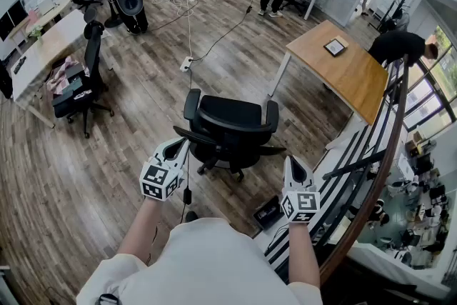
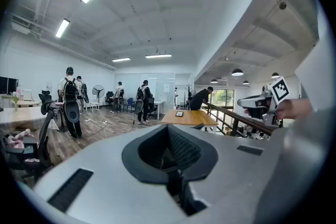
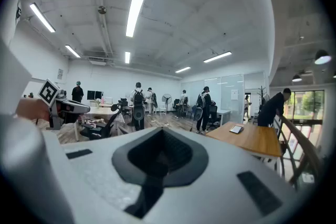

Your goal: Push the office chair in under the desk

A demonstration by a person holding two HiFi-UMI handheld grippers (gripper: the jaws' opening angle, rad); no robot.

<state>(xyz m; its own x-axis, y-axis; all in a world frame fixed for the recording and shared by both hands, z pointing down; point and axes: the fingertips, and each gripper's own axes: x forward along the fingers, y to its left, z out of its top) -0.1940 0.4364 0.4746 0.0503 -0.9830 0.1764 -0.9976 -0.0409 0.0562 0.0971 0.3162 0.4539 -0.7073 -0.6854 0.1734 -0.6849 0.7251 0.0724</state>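
Well, both grippers are up in front of the person, level with each other. The left gripper has its jaws pressed together with nothing between them, and the right gripper is just the same, closed and empty. The black office chair stands out on the wooden floor, just beyond the grippers, its back on the near side. The left gripper's tip sits just beside the chair back's left edge; whether it touches, I cannot tell. The right gripper is clear of the chair, on its right. The desk with the wooden top lies to the far right, well apart from the chair, a tablet on it.
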